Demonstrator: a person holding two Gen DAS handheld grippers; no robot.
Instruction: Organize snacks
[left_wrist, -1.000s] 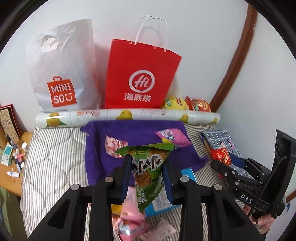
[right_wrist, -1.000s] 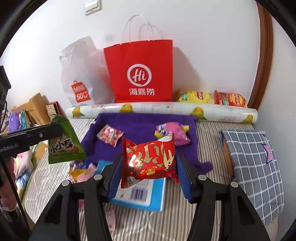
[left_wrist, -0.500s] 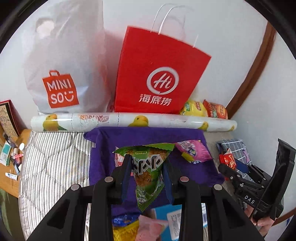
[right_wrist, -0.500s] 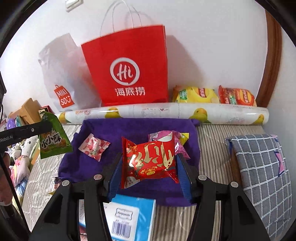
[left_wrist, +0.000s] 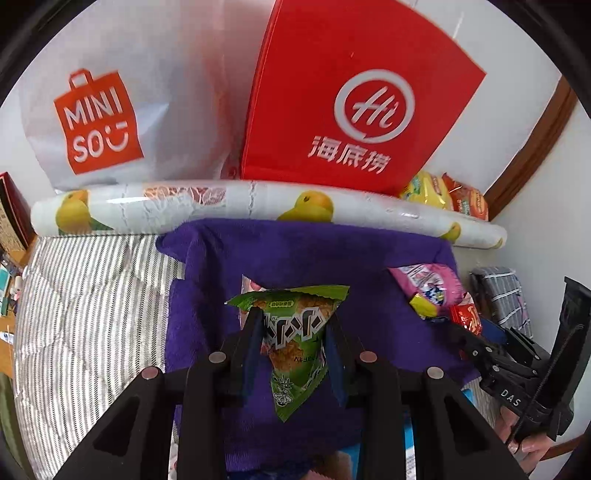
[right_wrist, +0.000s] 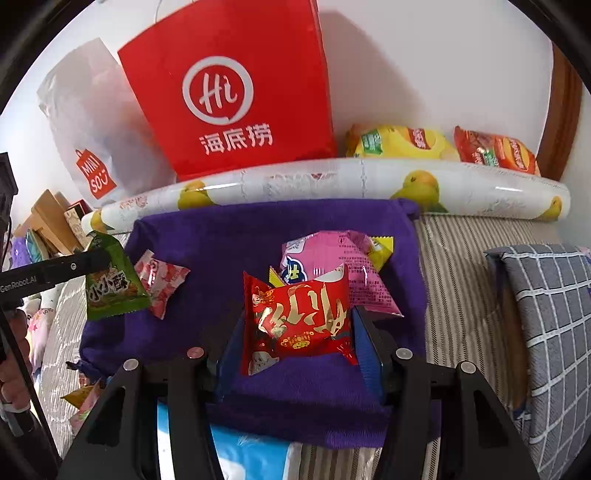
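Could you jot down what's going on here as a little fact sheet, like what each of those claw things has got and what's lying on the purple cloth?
Left gripper: jaws shut on a green snack packet
Right gripper: jaws shut on a red snack packet
Surface: purple towel on a striped bedcover
On the towel: pink packet, small red-and-white packet
Behind: red paper bag, white plastic bag, patterned roll
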